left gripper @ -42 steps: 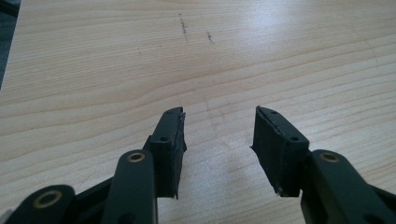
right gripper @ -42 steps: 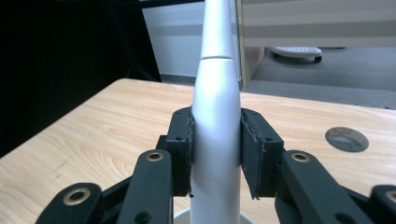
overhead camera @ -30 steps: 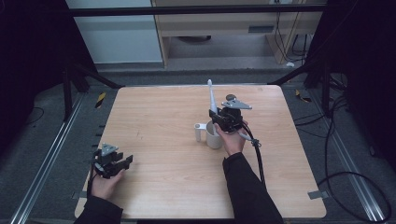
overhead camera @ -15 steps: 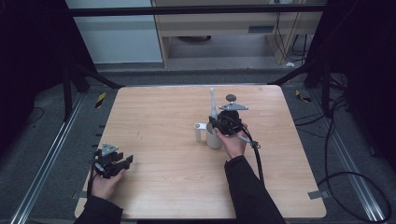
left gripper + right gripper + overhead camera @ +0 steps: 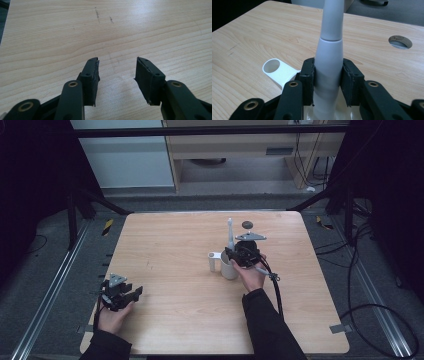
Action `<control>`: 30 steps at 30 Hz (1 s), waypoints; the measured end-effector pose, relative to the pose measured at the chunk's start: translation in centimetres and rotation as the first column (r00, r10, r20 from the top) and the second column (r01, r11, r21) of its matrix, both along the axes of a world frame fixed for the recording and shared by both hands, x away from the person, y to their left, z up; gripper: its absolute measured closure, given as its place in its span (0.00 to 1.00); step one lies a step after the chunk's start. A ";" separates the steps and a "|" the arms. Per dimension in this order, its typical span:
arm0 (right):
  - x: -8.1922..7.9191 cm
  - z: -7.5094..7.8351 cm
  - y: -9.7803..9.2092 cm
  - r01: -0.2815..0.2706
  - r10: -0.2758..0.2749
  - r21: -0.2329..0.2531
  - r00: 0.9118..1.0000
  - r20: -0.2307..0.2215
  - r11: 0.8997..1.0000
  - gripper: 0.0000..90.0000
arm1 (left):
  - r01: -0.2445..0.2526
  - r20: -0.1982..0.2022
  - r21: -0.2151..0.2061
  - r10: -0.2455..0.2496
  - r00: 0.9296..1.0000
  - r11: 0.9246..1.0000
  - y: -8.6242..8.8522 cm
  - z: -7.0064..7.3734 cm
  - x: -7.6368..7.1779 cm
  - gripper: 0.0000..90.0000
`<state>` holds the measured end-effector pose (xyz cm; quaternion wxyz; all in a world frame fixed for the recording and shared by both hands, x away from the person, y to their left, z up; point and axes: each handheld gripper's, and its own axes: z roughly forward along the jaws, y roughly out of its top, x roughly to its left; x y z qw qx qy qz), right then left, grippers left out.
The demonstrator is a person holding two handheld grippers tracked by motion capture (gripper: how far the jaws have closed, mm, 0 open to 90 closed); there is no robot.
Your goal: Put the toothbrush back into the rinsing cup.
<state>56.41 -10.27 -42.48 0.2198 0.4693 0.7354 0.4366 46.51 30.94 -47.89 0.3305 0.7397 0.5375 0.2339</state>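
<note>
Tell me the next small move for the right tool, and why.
Probably lower it straight down. The right tool is shut on the upright white toothbrush handle, whose base sits at the white holder cup, apparently not fully seated.

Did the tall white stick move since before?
Yes. The stick, held in the right claw, leaned left at first; now it stands nearly upright, closer to the table's round hole.

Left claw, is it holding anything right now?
No, in the left gripper view the left claw stands open with only bare wooden table between its jaws.
</note>
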 end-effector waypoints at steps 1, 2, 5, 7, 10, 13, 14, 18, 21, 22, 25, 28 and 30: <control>0.0 0.0 0.0 0.001 -0.001 -0.001 1.000 0.003 1.000 0.73 | 0.000 0.001 0.000 0.000 1.000 1.000 0.0 0.0 0.0 0.59; 0.0 0.0 0.0 0.002 -0.002 0.003 1.000 0.002 1.000 0.72 | -0.001 0.001 0.000 0.001 1.000 1.000 0.0 0.0 0.0 0.59; -0.1 0.2 -0.1 -0.004 0.004 0.004 1.000 0.012 1.000 0.72 | 0.000 0.000 0.000 0.000 1.000 1.000 0.0 0.0 0.0 0.59; -0.4 0.5 -0.1 -0.009 0.009 0.008 1.000 0.014 1.000 0.72 | 0.000 0.000 0.000 0.000 1.000 1.000 0.0 0.0 0.0 0.59; -0.9 1.0 -0.2 -0.019 0.019 0.008 0.999 0.030 1.000 0.69 | 0.000 0.002 0.000 0.000 1.000 1.000 0.0 0.0 0.0 0.59; -1.7 1.8 -0.4 -0.032 0.031 0.012 0.998 0.055 0.999 0.67 | 0.000 0.001 0.001 0.000 1.000 1.000 0.0 0.0 0.0 0.59; -1.9 2.1 -0.5 -0.036 0.035 0.015 0.997 0.065 0.999 0.65 | -0.001 0.002 -0.002 0.001 1.000 1.000 -0.1 0.0 0.0 0.59; -3.0 3.1 -1.0 -0.048 0.044 0.033 0.995 0.093 0.998 0.60 | 0.000 0.002 0.000 0.000 1.000 1.000 0.0 0.0 0.0 0.59; -3.9 3.8 -1.5 -0.058 0.052 0.047 0.992 0.119 0.997 0.53 | -0.001 0.002 -0.001 0.001 1.000 1.000 0.0 0.0 0.0 0.59; -4.3 3.9 -1.8 -0.059 0.052 0.049 0.990 0.131 0.997 0.50 | 0.000 0.002 0.000 0.000 1.000 1.000 0.0 0.0 0.0 0.59; -5.2 4.2 -2.6 -0.066 0.055 0.078 0.989 0.137 0.995 0.41 | 0.003 0.002 -0.002 -0.003 1.000 1.000 0.0 0.0 0.0 0.59; -6.2 4.0 -3.7 -0.072 0.061 0.084 0.990 0.126 0.994 0.35 | 0.007 0.004 -0.003 -0.007 1.000 1.000 0.0 0.0 -0.1 0.58; -6.8 3.7 -4.4 -0.071 0.062 0.077 0.992 0.108 0.995 0.31 | 0.008 0.004 -0.004 -0.008 1.000 1.000 -0.1 0.0 -0.1 0.58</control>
